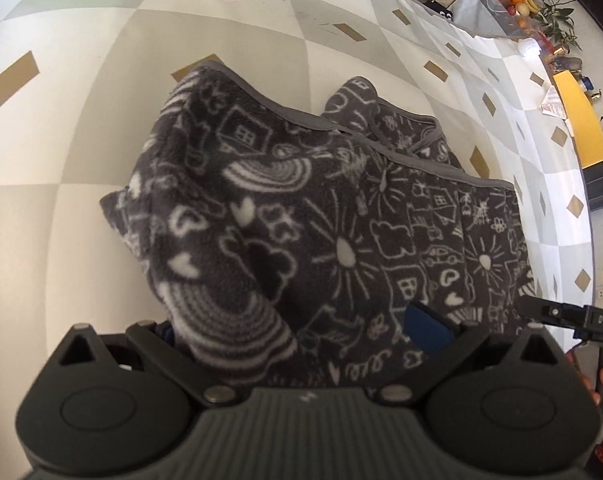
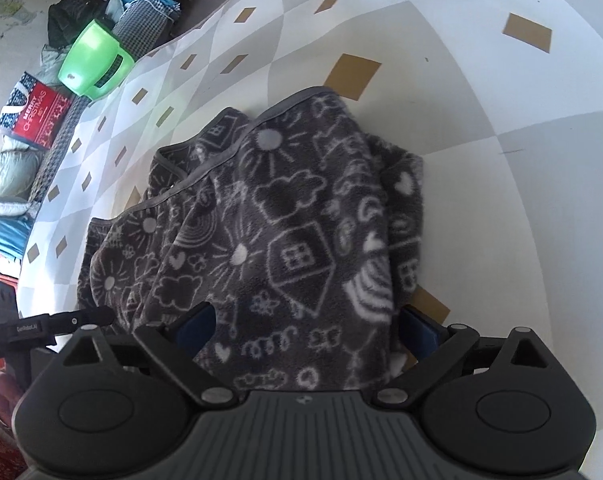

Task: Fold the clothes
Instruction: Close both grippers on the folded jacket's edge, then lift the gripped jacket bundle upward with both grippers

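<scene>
Two grippers are working over one dark grey fleece blanket (image 1: 301,216), a fuzzy cloth printed with white doodles of houses, suns, clouds, hearts and rainbows and edged in a smooth grey binding. It is lying bunched in thick, rounded folds on a mat (image 1: 101,80) patterned with pale grey and white diamonds and small tan squares. The left gripper (image 1: 297,328) is standing with its blue-padded jaws spread wide, a fold of fleece bulging up between them; whether the pads are pressing on it I cannot tell. The right gripper (image 2: 309,328) is also splayed wide apart, cloth lying loosely between its blue pads (image 2: 195,326). A glossy green plastic stool (image 2: 95,60) is sitting beyond the mat's edge.
</scene>
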Demonstrator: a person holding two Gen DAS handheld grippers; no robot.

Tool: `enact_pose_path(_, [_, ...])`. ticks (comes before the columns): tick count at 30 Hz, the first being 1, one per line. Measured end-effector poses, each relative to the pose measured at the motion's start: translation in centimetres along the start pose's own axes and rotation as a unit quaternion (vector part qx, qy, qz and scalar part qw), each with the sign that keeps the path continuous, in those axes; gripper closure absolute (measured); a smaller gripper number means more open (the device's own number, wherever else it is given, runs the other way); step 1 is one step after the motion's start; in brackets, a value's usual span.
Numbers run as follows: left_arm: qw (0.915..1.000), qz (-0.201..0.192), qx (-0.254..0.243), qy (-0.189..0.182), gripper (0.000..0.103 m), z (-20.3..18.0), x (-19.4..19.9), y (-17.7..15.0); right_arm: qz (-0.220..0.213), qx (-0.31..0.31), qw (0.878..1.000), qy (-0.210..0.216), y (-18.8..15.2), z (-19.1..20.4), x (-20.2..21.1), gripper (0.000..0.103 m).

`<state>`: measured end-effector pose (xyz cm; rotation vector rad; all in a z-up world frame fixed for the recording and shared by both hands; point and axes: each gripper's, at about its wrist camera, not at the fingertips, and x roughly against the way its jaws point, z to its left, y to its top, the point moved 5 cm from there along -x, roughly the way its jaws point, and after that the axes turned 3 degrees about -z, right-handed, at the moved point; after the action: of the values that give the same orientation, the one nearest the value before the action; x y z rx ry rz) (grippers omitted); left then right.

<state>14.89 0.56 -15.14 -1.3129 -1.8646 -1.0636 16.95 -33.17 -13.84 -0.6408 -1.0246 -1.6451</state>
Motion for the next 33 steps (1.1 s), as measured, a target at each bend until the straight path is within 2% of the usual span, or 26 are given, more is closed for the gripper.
enact_pose_path(4, [0.9997,0.005,-0.022,-0.001,0.000,-1.3,-0.7,-0.3,0.025,-0.008,0.999,0.044,-0.7,1.4,-1.3,0.005])
enact_pose_path(7, [0.9994,0.000,-0.033,0.011,0.000,-1.5,-0.9,-0.3,0.021,0.004,0.999,0.028,-0.7,2.0,-1.6,0.007])
enact_pose_path(12, [0.9984,-0.001,-0.050,0.028,0.000,-1.9,-1.1,-0.4,0.020,-0.034,0.999,0.030,-0.2,1.3,-1.5,0.010])
enact_pose_path(17, [0.9970,-0.009,-0.055,0.054,0.000,-2.9,-1.6,-0.3,0.022,0.017,1.000,0.009,-0.5,3.3,-2.3,0.010])
enact_pose_path(19, [0.9948,-0.015,-0.067,0.075,0.000,-3.5,-1.8,-0.5,0.025,0.037,0.999,0.005,-0.7,4.5,-2.9,0.011])
enact_pose_path(21, [0.9903,-0.026,-0.086,0.106,0.001,-4.2,-2.0,-0.8,0.019,0.060,0.998,-0.016,-0.8,5.4,-3.3,0.012])
enact_pose_path(22, [0.9879,-0.030,-0.093,0.120,0.002,-4.5,-1.9,-1.0,0.015,0.070,0.997,-0.030,-0.9,5.7,-3.4,0.019])
enact_pose_path(23, [0.9854,-0.035,-0.100,0.133,0.005,-4.7,-1.9,-1.2,0.012,0.082,0.996,-0.046,-0.9,6.0,-3.4,0.036])
enact_pose_path(24, [0.9832,-0.039,-0.105,0.144,0.007,-4.9,-1.9,-1.3,0.010,0.088,0.994,-0.058,-0.8,6.1,-3.3,0.041])
enact_pose_path(28, [0.9765,-0.057,-0.110,0.176,0.015,-5.6,-1.4,-1.7,0.005,0.102,0.991,-0.081,-0.7,6.3,-3.2,0.049])
enact_pose_path(31, [0.9727,-0.069,-0.102,0.197,0.029,-5.8,-0.8,-1.7,-0.013,0.134,0.986,-0.102,-0.9,7.2,-2.8,0.053])
enact_pose_path(33, [0.9738,-0.075,-0.084,0.198,0.038,-5.7,-0.2,-1.6,-0.031,0.157,0.981,-0.114,-0.9,7.9,-2.1,0.056])
